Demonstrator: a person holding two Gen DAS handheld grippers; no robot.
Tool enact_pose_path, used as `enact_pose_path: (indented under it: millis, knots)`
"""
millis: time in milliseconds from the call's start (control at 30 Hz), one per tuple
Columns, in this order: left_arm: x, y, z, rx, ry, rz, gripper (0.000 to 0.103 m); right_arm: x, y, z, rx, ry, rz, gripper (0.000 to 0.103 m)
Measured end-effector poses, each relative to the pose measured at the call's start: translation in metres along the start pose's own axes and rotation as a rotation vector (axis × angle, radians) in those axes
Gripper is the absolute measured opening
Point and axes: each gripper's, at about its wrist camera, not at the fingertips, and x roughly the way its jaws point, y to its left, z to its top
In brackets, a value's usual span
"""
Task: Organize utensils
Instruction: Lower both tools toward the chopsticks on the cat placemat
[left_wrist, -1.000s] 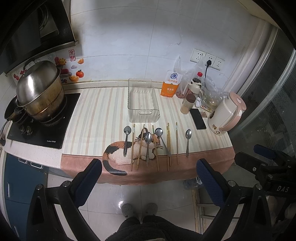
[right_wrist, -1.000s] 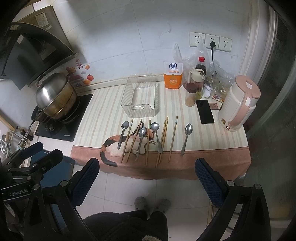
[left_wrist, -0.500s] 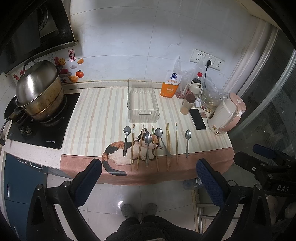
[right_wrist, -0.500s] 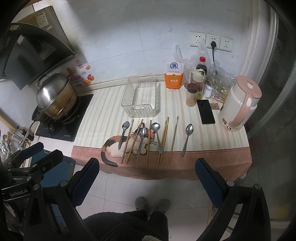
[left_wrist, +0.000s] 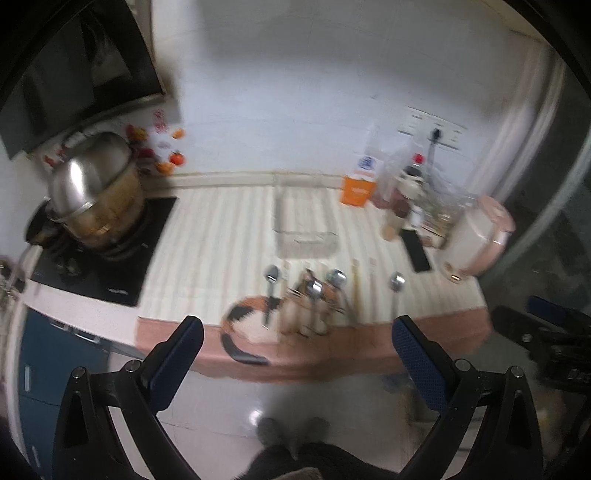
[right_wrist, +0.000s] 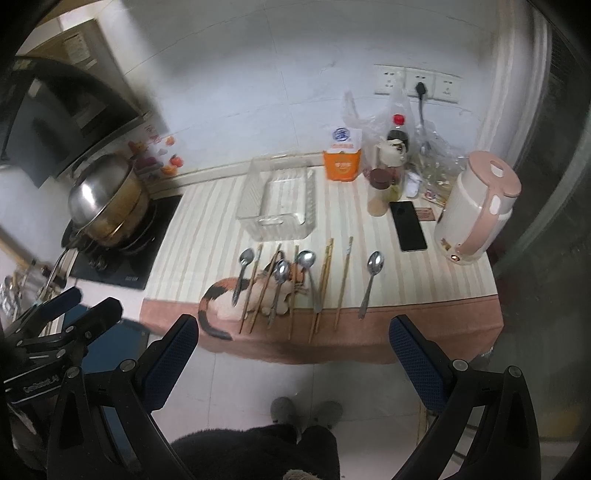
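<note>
Several metal spoons, such as the rightmost spoon (right_wrist: 370, 280), and wooden chopsticks (right_wrist: 324, 273) lie in a row near the counter's front edge, some over a cat picture (right_wrist: 229, 299) on the striped cloth. A clear plastic tray (right_wrist: 279, 201) stands empty behind them. The left wrist view is blurred; spoons (left_wrist: 396, 286) and tray (left_wrist: 304, 225) show there too. My left gripper (left_wrist: 295, 354) is open and empty, in front of the counter above the floor. My right gripper (right_wrist: 291, 350) is open and empty, also short of the counter.
A steel pot (right_wrist: 107, 199) sits on a black stove (right_wrist: 125, 254) at left. An orange carton (right_wrist: 341, 158), bottles (right_wrist: 391, 162), a black phone (right_wrist: 408, 225) and a pink-white kettle (right_wrist: 476, 206) stand at right. The person's feet (right_wrist: 304, 411) are on the tiled floor.
Both grippers have moved toward the counter, so the utensils look larger and closer. The left view has turned blurred from motion. Both stay open and empty.
</note>
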Motion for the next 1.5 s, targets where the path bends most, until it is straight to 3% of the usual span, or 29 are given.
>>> enact_pose_path:
  millis: [233,333,500,567,667,733,833,1100,1167,1233,1433,1500]
  knots:
    - [0.065,0.005,0.009,-0.014,-0.011,0.188,0.103,0.065,-0.036,0.011,0.091,0.009,-0.074,0.103]
    - [0.099,0.018,0.008,-0.045,0.024,0.22,0.103,0.102,-0.051,0.012,0.107,0.037,-0.097,0.095]
    - [0.164,0.033,-0.002,-0.092,0.148,0.22,0.103,0.171,-0.072,0.006,0.139,0.131,-0.1,0.056]
    - [0.19,0.037,-0.009,-0.1,0.204,0.184,0.101,0.198,-0.077,0.003,0.15,0.179,-0.087,0.044]
    - [0.232,0.033,-0.022,-0.096,0.303,0.108,0.081,0.235,-0.083,-0.003,0.163,0.241,-0.095,0.035]
    - [0.26,0.028,-0.029,-0.082,0.366,0.065,0.059,0.259,-0.087,-0.006,0.177,0.277,-0.106,0.034]
    - [0.302,0.022,-0.033,-0.056,0.442,0.01,0.04,0.286,-0.091,-0.008,0.205,0.32,-0.121,0.034]
    - [0.383,0.012,-0.028,0.023,0.554,-0.024,0.035,0.348,-0.099,-0.009,0.276,0.432,-0.15,0.034]
    - [0.392,0.01,-0.028,0.04,0.57,-0.025,0.023,0.361,-0.097,-0.008,0.28,0.445,-0.161,0.034]
    - [0.397,0.01,-0.029,0.053,0.583,-0.02,0.005,0.373,-0.093,-0.007,0.278,0.462,-0.175,0.034]
    - [0.4,0.014,-0.029,0.067,0.563,-0.029,0.004,0.41,-0.08,-0.006,0.226,0.459,-0.256,0.034]
    - [0.398,0.016,-0.03,0.07,0.565,-0.03,0.004,0.41,-0.072,-0.004,0.183,0.438,-0.274,0.011]
